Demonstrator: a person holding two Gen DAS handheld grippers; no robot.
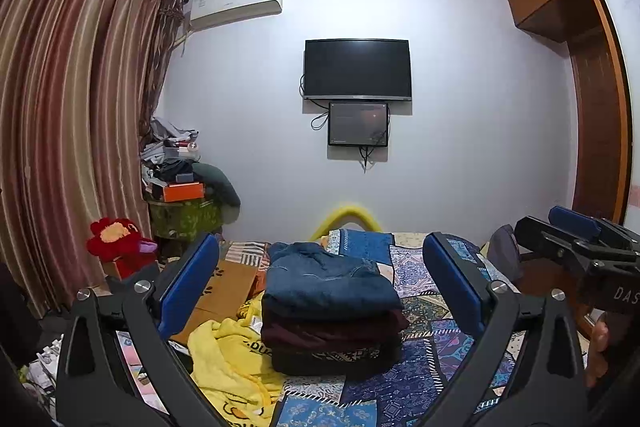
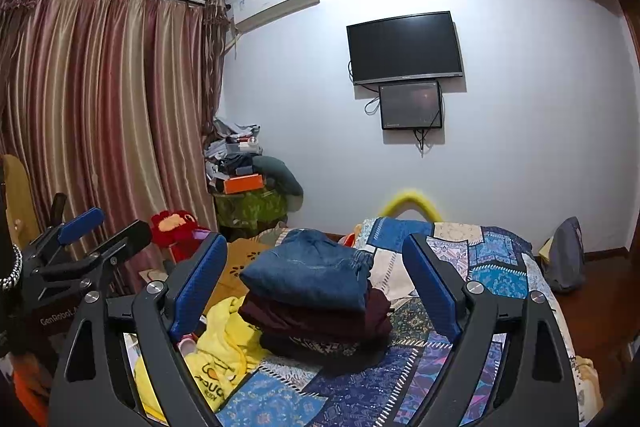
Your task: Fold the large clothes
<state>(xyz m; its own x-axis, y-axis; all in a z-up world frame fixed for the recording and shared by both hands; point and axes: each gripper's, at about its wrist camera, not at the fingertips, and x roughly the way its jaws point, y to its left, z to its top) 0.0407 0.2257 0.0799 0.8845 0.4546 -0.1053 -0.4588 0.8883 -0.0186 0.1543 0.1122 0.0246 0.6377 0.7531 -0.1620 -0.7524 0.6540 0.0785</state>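
Observation:
A stack of folded clothes lies on the patchwork bedspread [image 1: 416,379]: a blue garment [image 1: 328,279] on top, a maroon one [image 1: 332,331] under it, a dark patterned one [image 1: 332,357] at the bottom. The stack also shows in the right wrist view [image 2: 312,275]. A crumpled yellow garment [image 1: 228,359] lies left of the stack, also in the right wrist view [image 2: 224,351]. My left gripper [image 1: 320,283] is open and empty, raised before the stack. My right gripper [image 2: 316,279] is open and empty too, and shows at the right edge of the left view [image 1: 576,239].
A red plush toy [image 1: 116,239] and a cluttered green-covered stand [image 1: 184,215] are by the curtain [image 1: 72,115]. A TV [image 1: 357,69] hangs on the far wall. A wooden wardrobe [image 1: 596,131] stands at the right. A grey bag [image 2: 564,255] sits on the floor.

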